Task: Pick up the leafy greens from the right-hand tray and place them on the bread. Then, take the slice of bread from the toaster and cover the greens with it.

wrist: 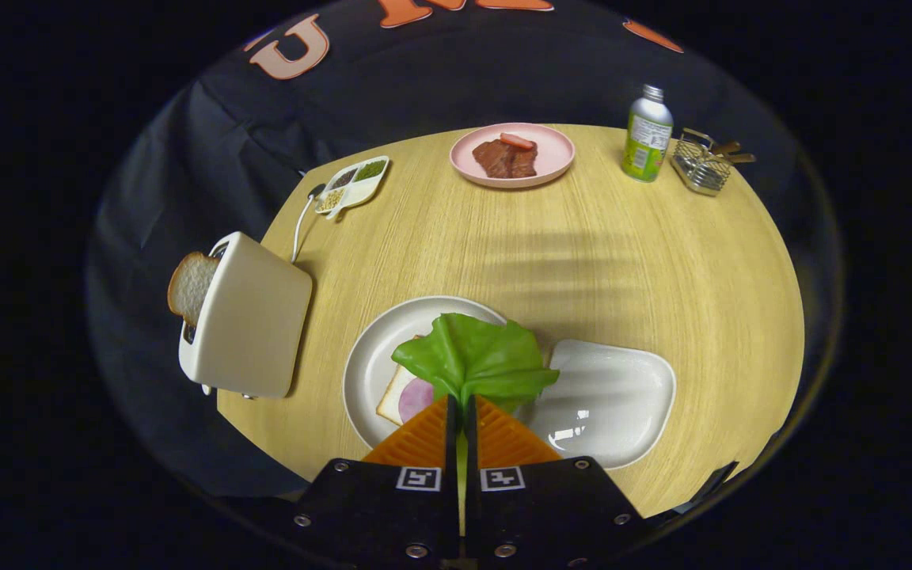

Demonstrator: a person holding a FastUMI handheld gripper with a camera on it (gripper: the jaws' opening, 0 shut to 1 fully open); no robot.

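My claw [461, 408] grips the stem end of the leafy greens [476, 360], both fingers pressed together on it with only a thin slit between them. The leaf fans out just ahead of my fingertips, hanging over the white round plate [369, 356] and spilling toward the empty white tray [622, 396] that sits just beside the plate on its right, near the front edge of the wooden table [646, 261].

On the plate, under the leaf, lies a slice of bread [389, 404] with a round of pink ham [415, 398] on it; whether the leaf touches them I cannot tell.

At the table's left edge stands the cream toaster [250, 317], with a second slice of bread [189, 285] sticking up out of its slot and a white cord [300, 229] running toward the back. Near the back left corner rests a small divided dish [353, 184] of seasonings. At the middle of the back edge sits a pink plate [513, 154] carrying dark slices of meat [503, 158] and a small sausage [518, 142]. Toward the back right corner stand a green-labelled bottle [647, 134] and, just beside it, a wire basket [701, 165].
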